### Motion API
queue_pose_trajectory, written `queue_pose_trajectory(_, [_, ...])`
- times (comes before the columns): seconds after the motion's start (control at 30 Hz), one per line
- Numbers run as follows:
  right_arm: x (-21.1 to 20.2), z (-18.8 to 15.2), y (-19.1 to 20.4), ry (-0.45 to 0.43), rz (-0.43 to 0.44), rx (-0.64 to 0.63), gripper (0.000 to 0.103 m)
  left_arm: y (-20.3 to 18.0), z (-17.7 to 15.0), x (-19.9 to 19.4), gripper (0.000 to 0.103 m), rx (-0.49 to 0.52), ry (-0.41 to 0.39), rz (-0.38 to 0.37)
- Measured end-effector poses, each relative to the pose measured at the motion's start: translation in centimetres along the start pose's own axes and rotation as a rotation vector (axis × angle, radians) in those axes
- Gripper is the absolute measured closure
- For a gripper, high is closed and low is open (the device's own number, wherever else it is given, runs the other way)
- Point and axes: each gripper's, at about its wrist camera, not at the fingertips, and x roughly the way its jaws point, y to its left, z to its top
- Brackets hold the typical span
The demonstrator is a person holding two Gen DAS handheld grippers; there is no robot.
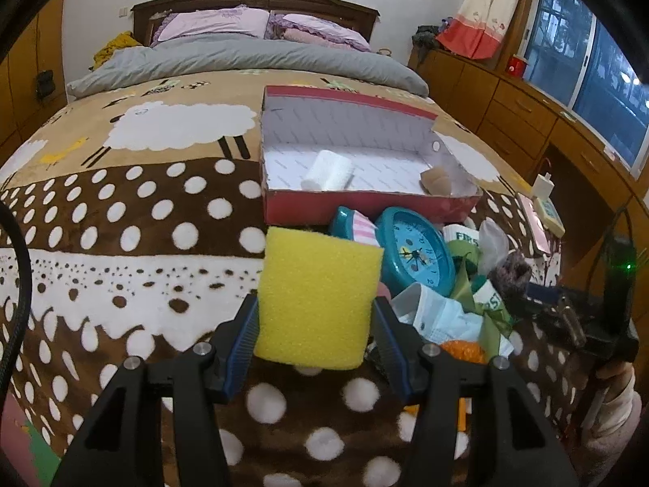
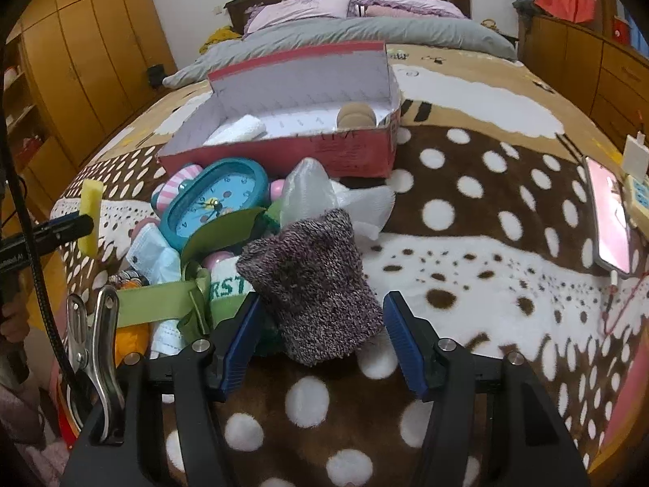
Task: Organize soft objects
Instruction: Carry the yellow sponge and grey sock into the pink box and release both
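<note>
My left gripper (image 1: pixel 315 326) is shut on a yellow sponge (image 1: pixel 318 298) and holds it above the spotted blanket; the same sponge (image 2: pixel 90 219) appears edge-on at the left of the right wrist view. My right gripper (image 2: pixel 320 316) is open around a purple-grey knitted sock (image 2: pixel 314 284) at the near edge of the pile. The left pad is at the sock's side and a thin gap remains at the right pad. Behind the pile stands an open red box (image 1: pixel 365 205) (image 2: pixel 357 150) with a white roll (image 1: pixel 328 170) and a tan round thing (image 1: pixel 436 180) inside.
The pile holds a teal clock (image 2: pixel 215 199), a face mask (image 2: pixel 154 255), green ribbon (image 2: pixel 162 300), a clear plastic bag (image 2: pixel 316 195) and a metal clip (image 2: pixel 93 332). A pink phone (image 2: pixel 610 219) and a charger (image 2: pixel 635 154) lie at the bed's right edge, beside wooden drawers.
</note>
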Motion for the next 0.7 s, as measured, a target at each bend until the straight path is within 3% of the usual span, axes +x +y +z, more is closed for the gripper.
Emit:
queue_pose_trajectory(0.1, [0.1, -0.2, -0.2, -0.007, 0.026, 0.010, 0.065, -0.4, 0.1, 0.3, 0.045, 0.007, 0.003, -0.004])
queue_pose_trajectory(0.2, [-0.4, -0.4, -0.3, -0.021, 0.020, 0.013, 0.077, -0.7, 0.1, 0.5, 0.045, 0.009, 0.004, -0.014])
queue_pose_trajectory(0.7, [-4.1, -0.3, 0.5, -0.102, 0.029, -0.002, 0.081, -0.8, 0.2, 0.0, 0.045, 0.006, -0.010, -0.021])
